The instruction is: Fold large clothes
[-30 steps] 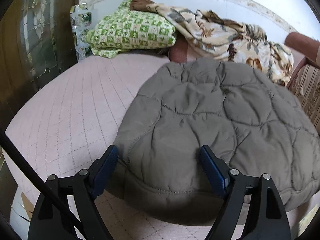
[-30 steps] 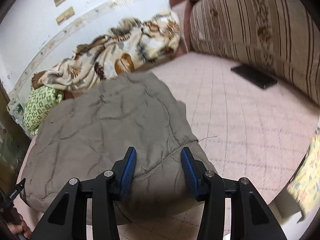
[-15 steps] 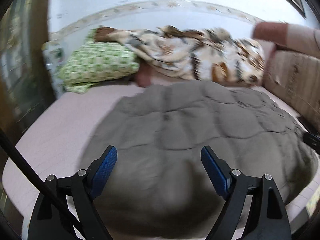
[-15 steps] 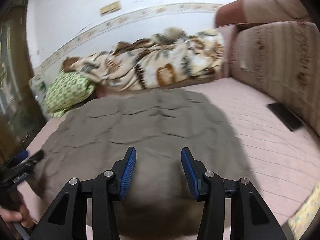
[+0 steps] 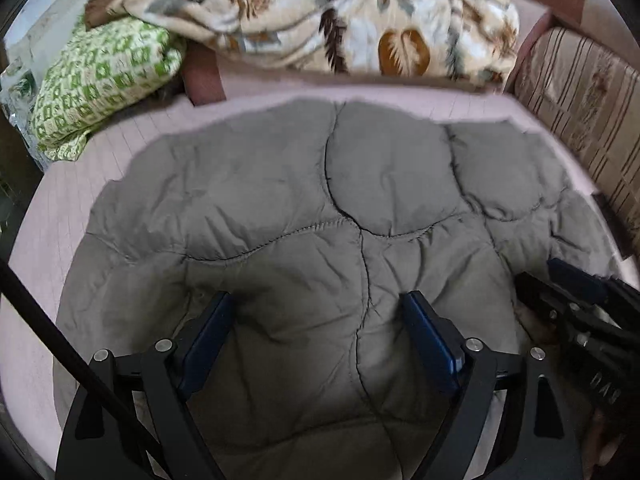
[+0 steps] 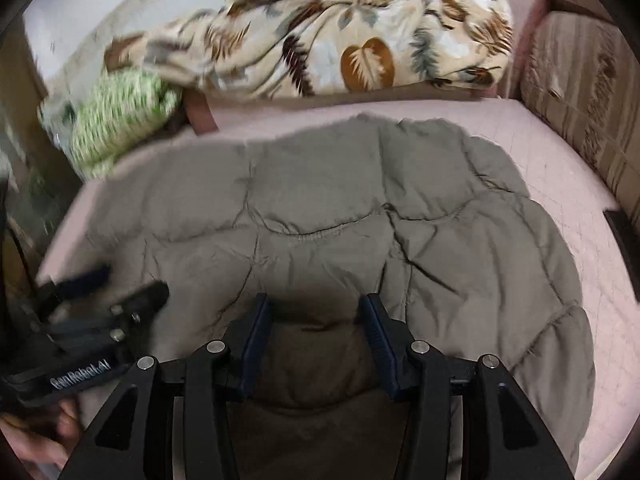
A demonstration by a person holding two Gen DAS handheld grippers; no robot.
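Two grippers hang over a grey-brown quilted jacket (image 5: pixel 312 208) that lies spread flat on a pink quilted mattress (image 5: pixel 52 216), covering most of its near and middle part. The left gripper (image 5: pixel 320 328) has its jaws spread wide, blue pads apart with the padded cloth showing between them; nothing is pinched. The right gripper (image 6: pixel 316 332) has its jaws parted too, though less widely, and holds nothing, with the near part of the jacket in shadow below it. Each gripper shows at the edge of the other's view (the right one at the near right in the left wrist view, the left one at the near left in the right wrist view, with part of a hand (image 6: pixel 44 436) under it). At the far side of the mattress lies a rumpled cream blanket (image 5: pixel 360 20) printed with brown and grey leaves, and to its left a green-and-white checked pillow (image 5: pixel 100 76), touching the blanket's left end. A striped brown sofa back (image 5: pixel 584 92) stands along the right side. A flat dark thing (image 6: pixel 624 240) lies on the mattress at the right edge, too cropped to name.
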